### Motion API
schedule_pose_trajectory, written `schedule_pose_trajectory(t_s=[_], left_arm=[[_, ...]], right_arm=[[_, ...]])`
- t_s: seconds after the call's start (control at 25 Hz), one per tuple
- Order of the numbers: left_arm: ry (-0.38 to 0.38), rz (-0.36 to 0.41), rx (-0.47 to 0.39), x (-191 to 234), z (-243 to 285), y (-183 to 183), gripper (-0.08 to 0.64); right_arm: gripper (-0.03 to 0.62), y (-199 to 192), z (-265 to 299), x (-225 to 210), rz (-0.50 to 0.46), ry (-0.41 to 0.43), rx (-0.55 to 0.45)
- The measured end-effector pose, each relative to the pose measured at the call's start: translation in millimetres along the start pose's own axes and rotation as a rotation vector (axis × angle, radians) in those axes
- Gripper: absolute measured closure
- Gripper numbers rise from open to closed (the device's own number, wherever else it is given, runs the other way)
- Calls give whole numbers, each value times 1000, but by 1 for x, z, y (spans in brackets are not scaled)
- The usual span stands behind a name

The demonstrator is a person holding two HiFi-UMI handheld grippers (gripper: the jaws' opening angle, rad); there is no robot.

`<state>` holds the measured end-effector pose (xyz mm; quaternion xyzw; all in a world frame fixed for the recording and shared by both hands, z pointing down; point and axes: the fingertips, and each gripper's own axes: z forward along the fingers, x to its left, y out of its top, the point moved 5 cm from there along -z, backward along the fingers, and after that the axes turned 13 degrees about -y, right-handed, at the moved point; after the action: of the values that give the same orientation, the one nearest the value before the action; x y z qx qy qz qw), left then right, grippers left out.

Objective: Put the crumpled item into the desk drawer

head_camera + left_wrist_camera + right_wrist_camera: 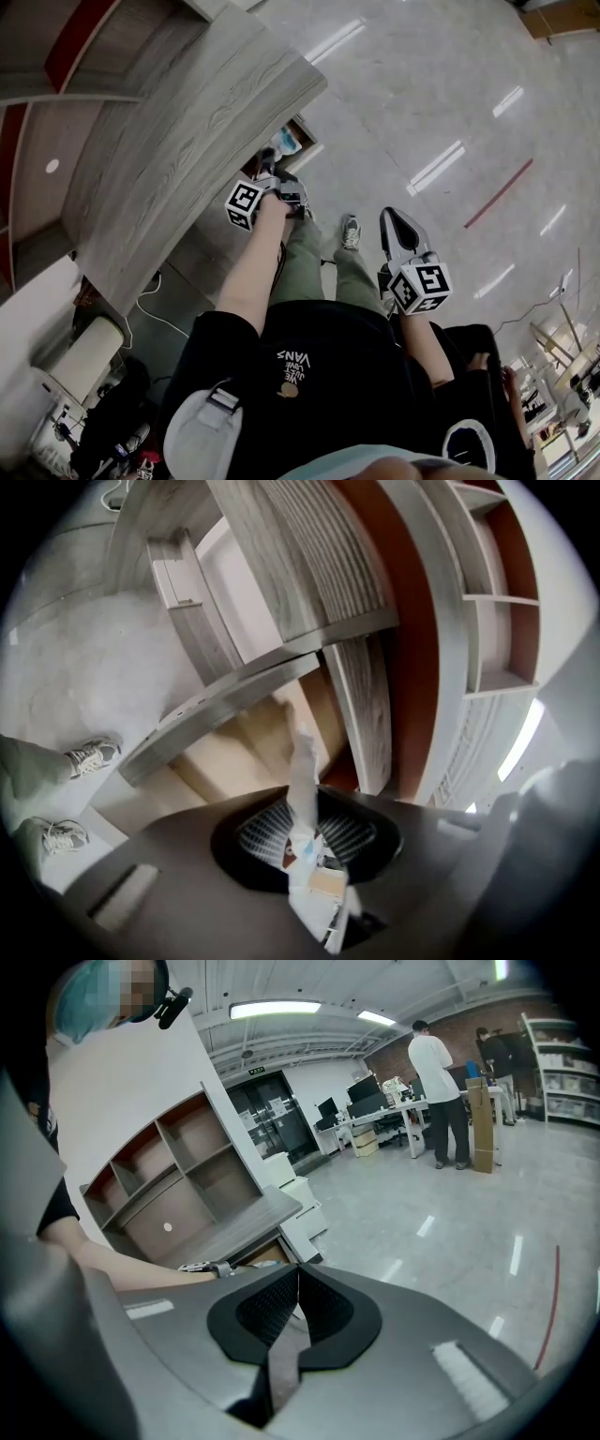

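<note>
My left gripper (pixel 278 176) reaches under the edge of the grey wooden desk (pixel 178 141), at the open drawer (pixel 300 129). It is shut on the crumpled white item (pixel 303 789), which sticks up out of the jaws in the left gripper view; a white and blue bit of the item (pixel 286 142) shows in the head view. Just beyond the left gripper (pixel 306 829) lies the drawer's pale wooden inside (pixel 246 744). My right gripper (pixel 401 234) hangs over the floor by my right knee, away from the desk. In its own view the right gripper (pixel 294 1279) is shut with nothing in it.
A shelf unit (pixel 178 1171) stands behind the desk, and a low white cabinet (pixel 298 1206) sits beside it. Two people (pixel 436 1091) stand by a cardboard box (pixel 483 1124) far across the shiny floor. Cables (pixel 155 302) trail on the floor under the desk.
</note>
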<state>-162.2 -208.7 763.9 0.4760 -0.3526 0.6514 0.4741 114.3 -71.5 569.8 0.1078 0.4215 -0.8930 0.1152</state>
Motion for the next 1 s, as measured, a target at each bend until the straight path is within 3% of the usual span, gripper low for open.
schedule_pose_trajectory(t_s=[0.12, 0.28, 0.8, 1.0], left_arm=[[-25, -5, -6, -3, 5, 1, 456], [5, -1, -7, -2, 4, 1, 445], [87, 24, -3, -9, -2, 5, 248], [94, 10, -2, -6, -5, 2, 230]], right_arm=[[589, -1, 2, 1, 2, 0, 0], [589, -2, 1, 3, 2, 3, 2], [589, 0, -4, 2, 0, 10, -6], [589, 0, -1, 3, -3, 16, -9]])
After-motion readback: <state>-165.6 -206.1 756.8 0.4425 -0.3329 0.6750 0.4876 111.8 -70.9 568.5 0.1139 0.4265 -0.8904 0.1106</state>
